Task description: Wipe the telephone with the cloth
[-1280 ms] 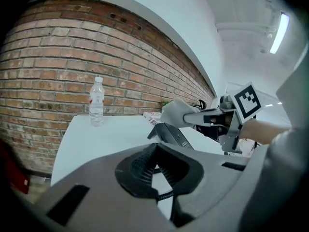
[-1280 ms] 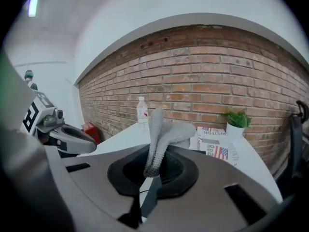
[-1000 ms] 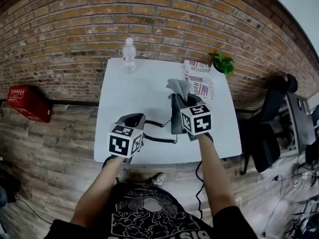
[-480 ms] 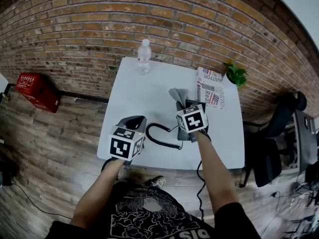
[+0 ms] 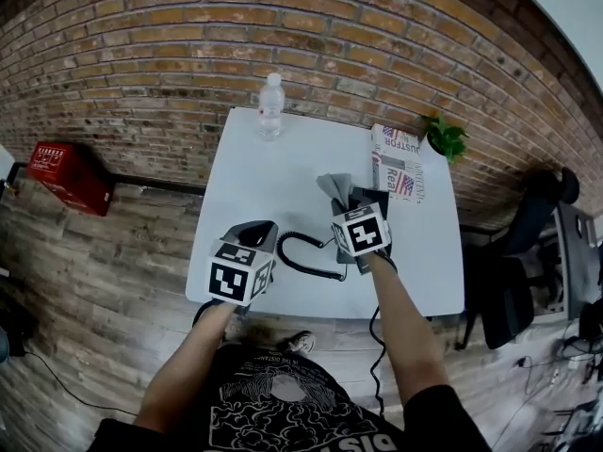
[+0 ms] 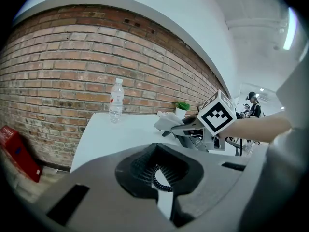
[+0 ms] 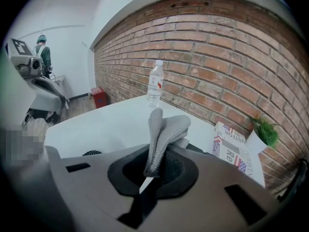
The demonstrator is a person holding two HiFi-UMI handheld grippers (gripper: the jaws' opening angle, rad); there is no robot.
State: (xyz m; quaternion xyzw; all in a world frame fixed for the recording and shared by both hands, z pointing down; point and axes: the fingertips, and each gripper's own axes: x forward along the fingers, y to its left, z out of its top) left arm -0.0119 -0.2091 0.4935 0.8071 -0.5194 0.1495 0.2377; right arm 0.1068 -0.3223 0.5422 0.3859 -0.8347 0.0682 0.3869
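Fingers (image 7: 207, 197) of right gripper (image 7: 145, 180) pinch cloth (image 7: 163, 134) by telephone (image 5: 373, 201) — left gripper (image 6: 163, 199) clamps cord (image 5: 300, 258).

A white table (image 5: 254, 177) stands with its far edge against a brick wall (image 5: 188, 45). A clear water bottle (image 5: 270, 106) with a white cap stands upright at the table's far edge, left of centre. A folded newspaper (image 5: 399, 161) lies flat near the table's far right corner. A small green potted plant (image 5: 446, 139) sits at that corner, just beside the newspaper. A red crate (image 5: 71, 175) rests on the wooden floor (image 5: 94, 281), well apart from the table's left side. A dark office chair (image 5: 528, 243) stands off the table's right side.
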